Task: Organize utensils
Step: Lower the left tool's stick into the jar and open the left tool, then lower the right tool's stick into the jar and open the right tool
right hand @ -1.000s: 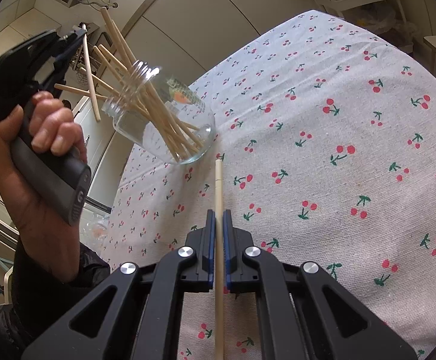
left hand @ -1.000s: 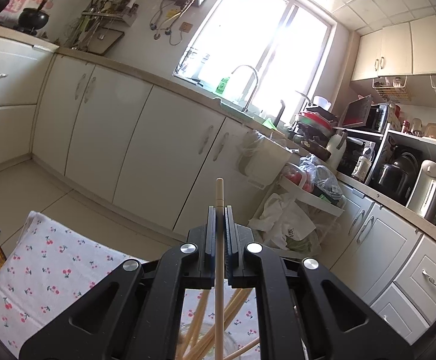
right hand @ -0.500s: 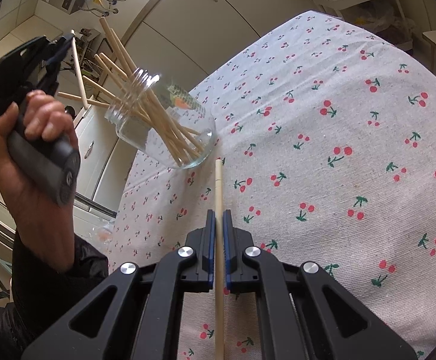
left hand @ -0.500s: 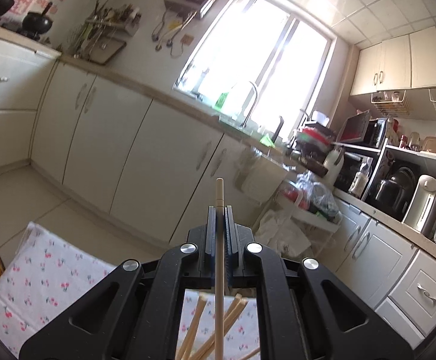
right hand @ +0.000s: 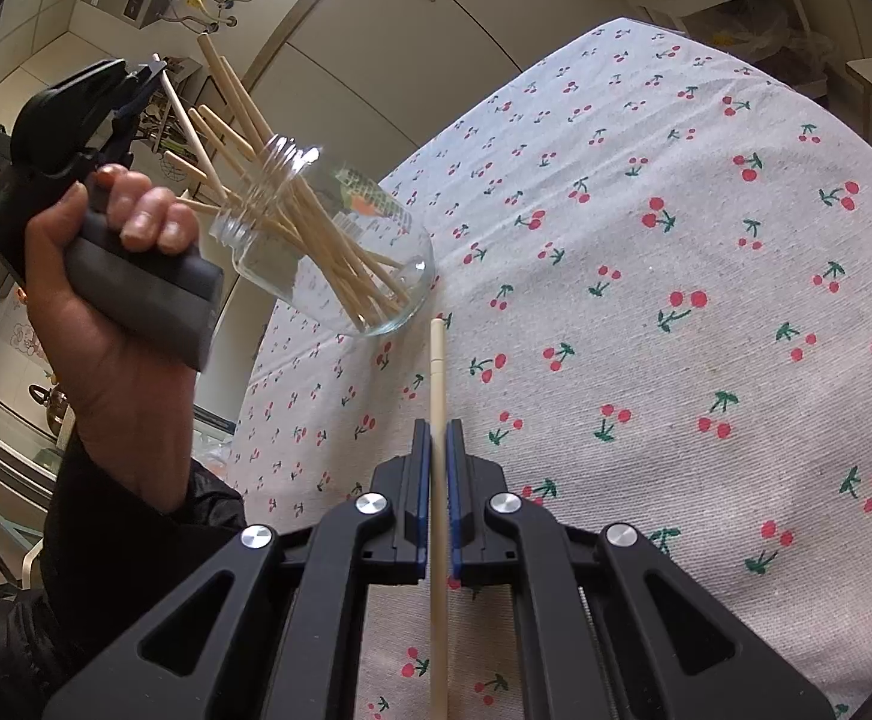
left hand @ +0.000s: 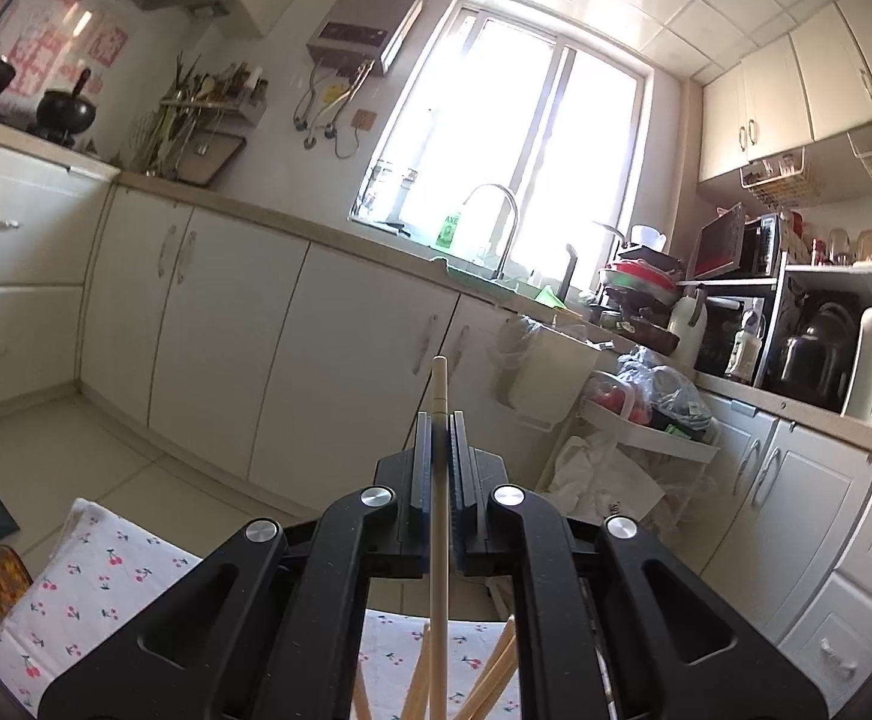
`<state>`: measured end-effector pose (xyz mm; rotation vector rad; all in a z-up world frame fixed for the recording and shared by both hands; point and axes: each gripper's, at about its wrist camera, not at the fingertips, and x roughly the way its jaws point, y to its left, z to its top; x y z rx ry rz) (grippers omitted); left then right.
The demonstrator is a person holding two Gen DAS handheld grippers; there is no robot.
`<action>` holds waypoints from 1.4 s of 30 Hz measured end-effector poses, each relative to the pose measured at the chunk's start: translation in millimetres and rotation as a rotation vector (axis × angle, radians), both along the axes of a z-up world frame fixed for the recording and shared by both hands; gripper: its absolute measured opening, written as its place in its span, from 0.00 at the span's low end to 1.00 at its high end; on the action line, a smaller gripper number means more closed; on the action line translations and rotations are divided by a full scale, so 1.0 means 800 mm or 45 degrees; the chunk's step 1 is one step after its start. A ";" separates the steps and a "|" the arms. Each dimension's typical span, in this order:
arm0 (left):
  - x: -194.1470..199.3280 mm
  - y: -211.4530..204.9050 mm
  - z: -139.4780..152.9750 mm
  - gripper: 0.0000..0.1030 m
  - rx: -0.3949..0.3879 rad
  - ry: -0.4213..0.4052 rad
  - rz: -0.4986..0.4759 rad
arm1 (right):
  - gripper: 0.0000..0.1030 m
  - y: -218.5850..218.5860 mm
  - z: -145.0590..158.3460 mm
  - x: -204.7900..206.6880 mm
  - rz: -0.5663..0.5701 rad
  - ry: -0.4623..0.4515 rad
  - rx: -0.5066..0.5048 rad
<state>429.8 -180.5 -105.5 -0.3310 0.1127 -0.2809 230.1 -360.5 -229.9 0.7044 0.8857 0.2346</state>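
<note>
A clear glass jar (right hand: 376,252) stands on the cherry-print tablecloth (right hand: 646,312) and holds several wooden chopsticks (right hand: 316,240) that fan out of its mouth. My left gripper (right hand: 148,75), held in a hand (right hand: 112,300), hovers up and to the left of the jar mouth, shut on one chopstick (right hand: 187,126) whose lower end slants toward that mouth. In the left wrist view the left gripper (left hand: 439,420) pinches that chopstick (left hand: 439,384), with the jar's chopsticks (left hand: 496,678) below. My right gripper (right hand: 436,426) is shut on another chopstick (right hand: 438,372), whose tip points at the jar's base.
White kitchen cabinets (left hand: 268,348) and a counter with a sink tap (left hand: 496,210) run beyond the table. Appliances (left hand: 826,354) fill the right side, above a rack with bags (left hand: 634,414). The tablecloth stretches wide to the right of the jar.
The left gripper has tipped upward, so less of the table shows in its view. Seen from the right wrist, the hand has come closer to the jar. The right gripper has not moved.
</note>
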 end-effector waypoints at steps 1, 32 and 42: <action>-0.003 -0.001 -0.003 0.05 0.016 -0.007 0.005 | 0.06 0.000 0.000 0.000 0.000 0.000 0.001; -0.145 0.131 -0.059 0.42 0.111 0.300 -0.019 | 0.06 0.054 0.234 0.075 -0.418 -0.952 -0.338; -0.153 0.162 -0.089 0.48 0.089 0.398 0.001 | 0.06 0.078 0.192 0.142 -0.524 -0.957 -0.511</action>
